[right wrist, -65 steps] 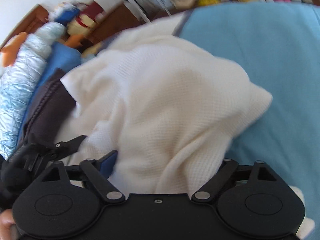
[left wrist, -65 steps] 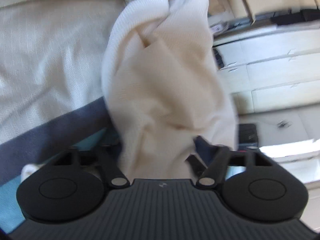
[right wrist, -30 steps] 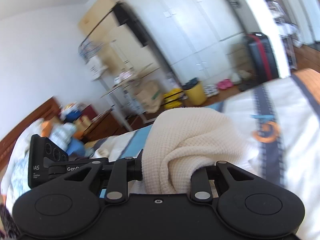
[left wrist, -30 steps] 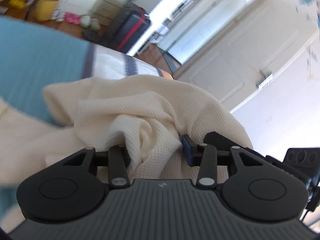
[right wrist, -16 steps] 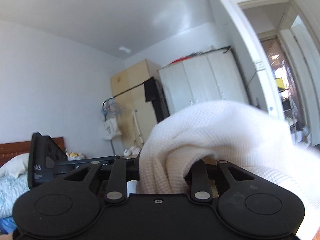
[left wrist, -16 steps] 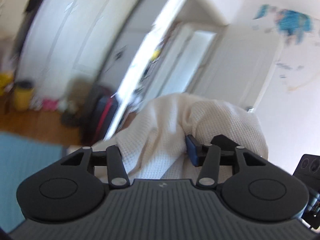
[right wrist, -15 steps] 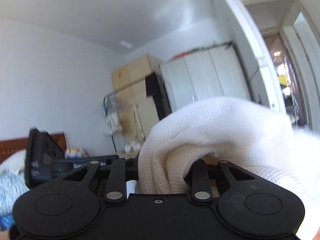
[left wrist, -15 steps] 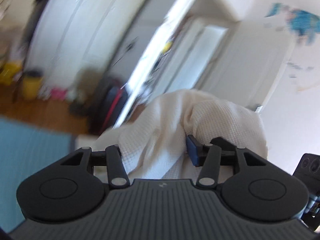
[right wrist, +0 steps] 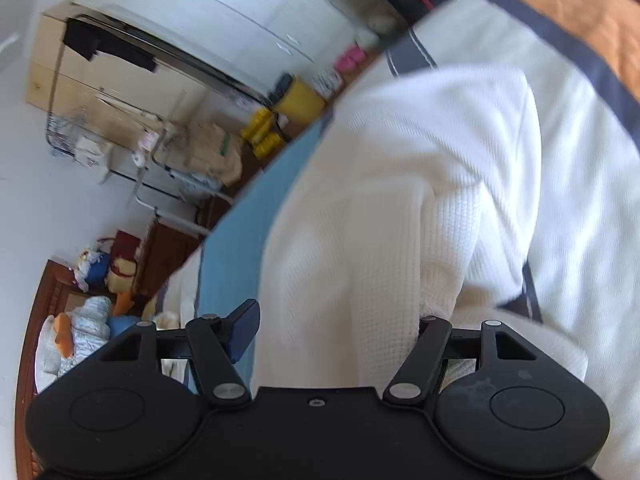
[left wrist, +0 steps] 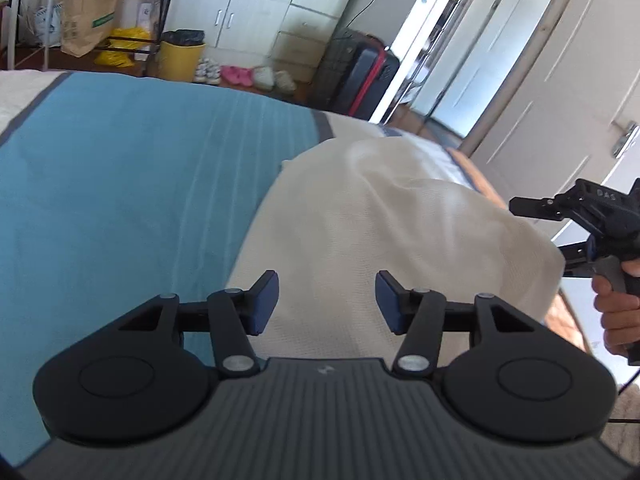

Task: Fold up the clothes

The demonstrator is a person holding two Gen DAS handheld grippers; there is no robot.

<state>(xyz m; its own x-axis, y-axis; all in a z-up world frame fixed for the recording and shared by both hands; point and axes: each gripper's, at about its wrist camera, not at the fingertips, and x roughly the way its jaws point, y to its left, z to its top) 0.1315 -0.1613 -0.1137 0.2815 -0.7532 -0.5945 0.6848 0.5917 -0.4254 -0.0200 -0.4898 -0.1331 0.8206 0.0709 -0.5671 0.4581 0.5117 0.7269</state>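
A yellow bin (left wrist: 181, 61) lined with a black bag stands on the floor by the white wardrobes (left wrist: 256, 4); its contents cannot be made out, and a brown paper bag (left wrist: 86, 16) beside it is likewise unreadable inside. A second ago both grippers were clamped on bunched cream fabric lifted toward the ceiling — now the cream waffle-knit garment (left wrist: 392, 232) lies spread on the bed, covering the pale side of the bedspread (left wrist: 120, 184) next to its broad blue panel. The left gripper (left wrist: 326, 300) has its jaws opening, the 2 blue pads (left wrist: 264, 300) apart and clear of the cloth that lies beneath and between them. The right gripper (right wrist: 340, 332) is also opening: its left pad stands free over the blue panel, while a fold of the garment (right wrist: 400, 240) lies across the gap and hides the other pad, so no pinch shows. In the left view the right gripper (left wrist: 560, 220) hangs past the garment's far edge, held by a hand (left wrist: 616, 304). Beyond the bed — a dark suitcase (left wrist: 360, 76) with red trim, pink slippers (left wrist: 236, 74), an open doorway (left wrist: 460, 48) and a white door (left wrist: 560, 92).
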